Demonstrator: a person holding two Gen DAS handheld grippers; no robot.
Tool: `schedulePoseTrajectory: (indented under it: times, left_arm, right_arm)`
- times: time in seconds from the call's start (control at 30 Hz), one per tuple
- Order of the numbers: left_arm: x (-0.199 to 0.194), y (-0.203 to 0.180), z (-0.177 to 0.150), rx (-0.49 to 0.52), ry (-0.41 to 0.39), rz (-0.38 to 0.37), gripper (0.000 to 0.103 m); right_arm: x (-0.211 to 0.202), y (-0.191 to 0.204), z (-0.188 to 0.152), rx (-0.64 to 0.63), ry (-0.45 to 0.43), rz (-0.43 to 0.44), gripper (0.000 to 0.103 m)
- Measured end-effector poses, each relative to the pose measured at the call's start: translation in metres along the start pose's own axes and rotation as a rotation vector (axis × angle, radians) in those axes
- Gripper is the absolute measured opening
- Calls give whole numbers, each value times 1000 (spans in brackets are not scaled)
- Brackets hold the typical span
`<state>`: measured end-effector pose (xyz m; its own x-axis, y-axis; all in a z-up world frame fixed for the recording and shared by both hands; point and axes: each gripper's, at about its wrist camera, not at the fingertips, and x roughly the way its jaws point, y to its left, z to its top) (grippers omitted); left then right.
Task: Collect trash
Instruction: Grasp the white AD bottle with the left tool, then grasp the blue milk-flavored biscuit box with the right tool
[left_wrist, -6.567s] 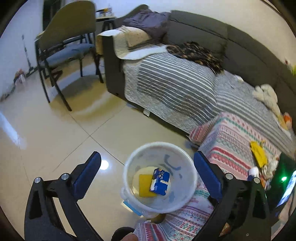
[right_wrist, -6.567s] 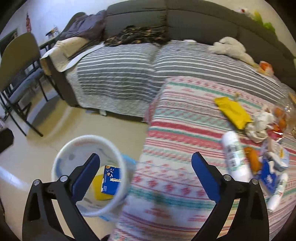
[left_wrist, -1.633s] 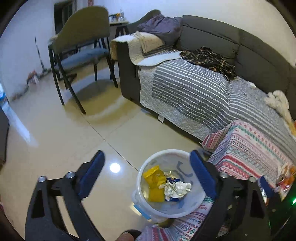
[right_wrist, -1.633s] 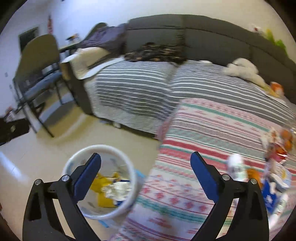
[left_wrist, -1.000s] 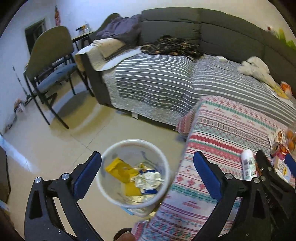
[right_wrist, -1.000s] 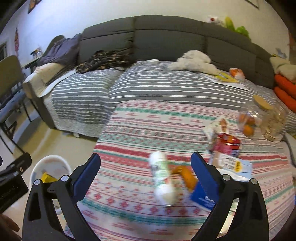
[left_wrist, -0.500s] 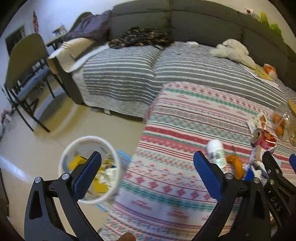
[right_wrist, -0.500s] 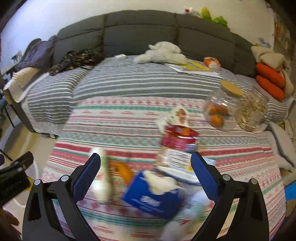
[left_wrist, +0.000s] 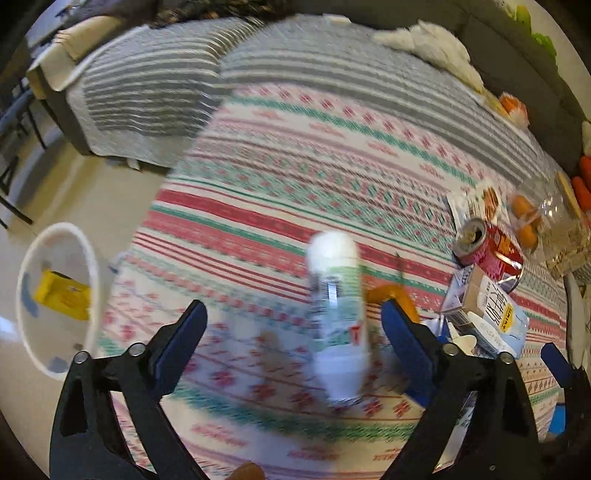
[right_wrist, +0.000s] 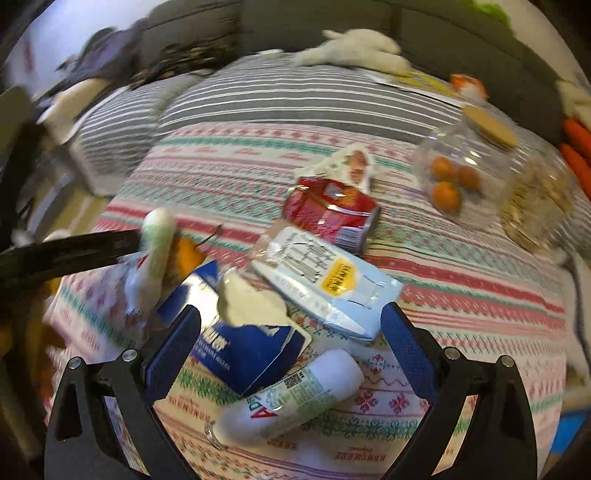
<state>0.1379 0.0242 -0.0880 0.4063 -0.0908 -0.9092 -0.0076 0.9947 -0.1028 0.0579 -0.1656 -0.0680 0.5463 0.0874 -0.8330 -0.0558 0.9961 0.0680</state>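
Note:
A white bottle with a green label (left_wrist: 336, 314) lies on the patterned cloth (left_wrist: 277, 177). My left gripper (left_wrist: 291, 343) hangs over it with the bottle between its jaws; the jaws are closing, and the pads stand clear of it. My right gripper (right_wrist: 290, 354) is open above a blue tissue box (right_wrist: 236, 339) and a second white bottle (right_wrist: 288, 398). A crushed red can (right_wrist: 332, 210), a light blue carton (right_wrist: 325, 280), an empty wrapper (right_wrist: 347, 166) and an orange peel (right_wrist: 186, 254) lie close by. The white bin (left_wrist: 74, 230) stands on the floor to the left, with a yellow wrapper (left_wrist: 62, 295) inside.
A glass jar of oranges (right_wrist: 461, 162) and a second jar (right_wrist: 535, 206) stand at the cloth's right. Behind is a sofa with a grey striped cover (right_wrist: 295, 92) and a white soft toy (right_wrist: 354, 48). The left gripper's black arm (right_wrist: 66, 251) reaches in beside the far bottle.
Both views have swung from the bin to the cloth-covered table. My left gripper has dropped toward the white bottle, and its jaws look narrower. The right gripper has sunk over the tissue box.

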Motion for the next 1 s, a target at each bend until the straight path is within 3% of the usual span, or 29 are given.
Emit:
schedulePoseTrajectory:
  times: [0.1, 0.17, 0.2, 0.27, 0.33, 0.53, 0.6, 0.63, 0.7, 0.73, 1.0]
  left_arm:
    - [16, -11, -2, 14, 42, -18, 69]
    - [27, -11, -3, -5, 88, -60, 43]
    - [30, -10, -3, -15, 106, -84, 35]
    - [26, -8, -3, -22, 102, -101, 35]
    - [8, -7, -1, 1, 46, -101, 35]
    - [-34, 6, -2, 21, -47, -125, 35]
    - [-39, 12, -5, 26, -53, -113, 35]
    - [-40, 13, -5, 29, -52, -112, 35]
    - [-45, 16, -7, 41, -55, -107, 35]
    - [-47, 17, -7, 47, -59, -102, 35]
    - [-68, 36, -6, 44, -120, -95, 35]
  right_arm:
    - [0, -1, -1, -35, -6, 81, 95]
    - [3, 1, -1, -66, 4, 116, 95]
    - [3, 1, -1, -76, 9, 125, 95]
    - [7, 5, -3, -102, 19, 150, 95]
    - [10, 16, -4, -155, 26, 172, 95]
    - [33, 52, -11, -333, 67, 148, 95]
    - [41, 58, -13, -350, 79, 127, 81]
    - [49, 59, -13, -343, 116, 131, 62]
    - [53, 55, -12, -318, 119, 134, 56]
    - [50, 54, -11, -313, 96, 151, 41]
    - [13, 44, 11, -196, -38, 163, 41]
